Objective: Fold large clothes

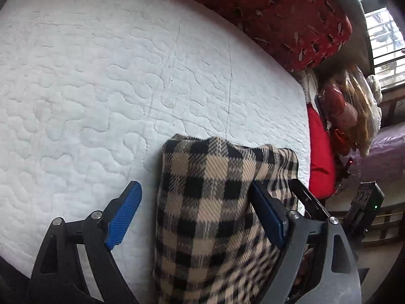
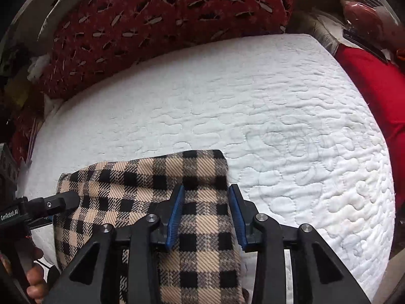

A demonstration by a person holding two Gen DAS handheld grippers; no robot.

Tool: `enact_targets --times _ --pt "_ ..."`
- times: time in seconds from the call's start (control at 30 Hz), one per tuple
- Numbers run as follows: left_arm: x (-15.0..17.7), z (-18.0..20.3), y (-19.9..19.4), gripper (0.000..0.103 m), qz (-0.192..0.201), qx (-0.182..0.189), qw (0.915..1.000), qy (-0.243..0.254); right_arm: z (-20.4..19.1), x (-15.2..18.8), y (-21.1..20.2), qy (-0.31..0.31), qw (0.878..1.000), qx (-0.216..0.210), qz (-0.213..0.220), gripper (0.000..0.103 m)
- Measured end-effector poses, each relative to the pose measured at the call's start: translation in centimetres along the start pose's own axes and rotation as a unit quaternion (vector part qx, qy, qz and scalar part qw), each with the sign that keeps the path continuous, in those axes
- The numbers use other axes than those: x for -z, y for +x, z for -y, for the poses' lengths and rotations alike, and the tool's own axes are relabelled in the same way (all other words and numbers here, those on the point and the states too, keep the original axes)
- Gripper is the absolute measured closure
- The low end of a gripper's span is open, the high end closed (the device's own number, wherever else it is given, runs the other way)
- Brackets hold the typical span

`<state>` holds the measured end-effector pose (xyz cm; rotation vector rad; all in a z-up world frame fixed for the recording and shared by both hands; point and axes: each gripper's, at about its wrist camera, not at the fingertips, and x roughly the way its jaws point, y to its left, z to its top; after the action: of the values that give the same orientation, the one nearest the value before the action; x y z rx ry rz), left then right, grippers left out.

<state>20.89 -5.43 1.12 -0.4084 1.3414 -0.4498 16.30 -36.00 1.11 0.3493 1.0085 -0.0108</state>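
With the folded plaid garment [image 2: 162, 202] at lower centre of the frame on the mattress [image 2: 291, 126], both tongs, left [image 1: 195, 215] and right [image 2: 206, 215], stand open astride it; we should lift clear without snagging the fold.

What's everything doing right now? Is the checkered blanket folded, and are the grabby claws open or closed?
Checkered cloth: folded into a thick bundle, lying on the mattress.
Left gripper: open wide, cloth between its fingers, not pinched.
Right gripper: partly open, straddling the cloth, not squeezing.
White quilted mattress: bare, mostly uncovered.
Red patterned pillow: lying at the mattress's far edge.
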Motion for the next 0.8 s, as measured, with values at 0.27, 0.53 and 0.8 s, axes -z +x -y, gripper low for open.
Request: enact_targets --times 0.27,0.53,0.8 --pt "6.5 -1.1 0.5 0.015 -0.039 -0.035 0.9975 0.047 1.3 6.3 -0.1 -0.058 0.996 0.000 -0.070 0.049" --pt "9.3 -2.7 -0.9 0.015 -0.046 -0.031 0.9975 0.044 2.8 9.9 -4.2 -0.052 0.998 0.008 -0.043 0.038" --pt "11.3 -4.6 0.0 0.015 -0.104 0.115 0.9879 -0.001 7.8 8.6 -5.6 0.064 0.994 -0.089 -0.002 0.030"
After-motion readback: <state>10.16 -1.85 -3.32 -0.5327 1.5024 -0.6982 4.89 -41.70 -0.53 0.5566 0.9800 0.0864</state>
